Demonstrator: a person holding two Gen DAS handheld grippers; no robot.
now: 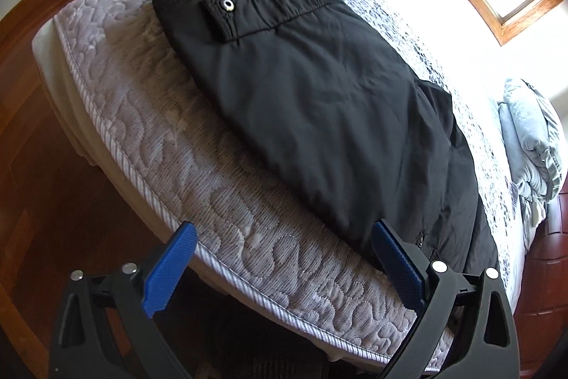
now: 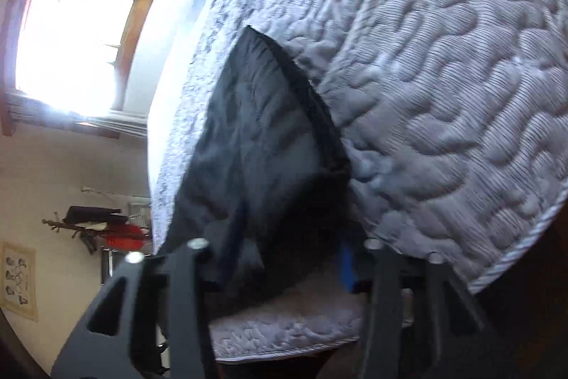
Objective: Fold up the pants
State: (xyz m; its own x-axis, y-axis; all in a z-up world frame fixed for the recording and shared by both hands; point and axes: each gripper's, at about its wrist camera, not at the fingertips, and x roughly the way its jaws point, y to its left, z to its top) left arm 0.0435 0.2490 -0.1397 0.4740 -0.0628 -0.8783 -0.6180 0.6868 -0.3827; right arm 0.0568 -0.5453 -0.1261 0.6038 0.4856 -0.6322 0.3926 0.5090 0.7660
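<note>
Two tongs worked the black padded nylon pants (image 1: 312,87), which lay lengthwise on the grey quilted mattress (image 1: 170,144) of the bed, waistband far from the left wrist camera, leg ends near. The left tongs (image 1: 284,258) hovered wide apart over the mattress edge, one blue pad just beside the hem. The right tongs (image 2: 284,258) appeared clamped on lifted dark fabric — the blurred view left this uncertain. Judging by that, the right hand was nearer to carry the legs toward the waistband.
</note>
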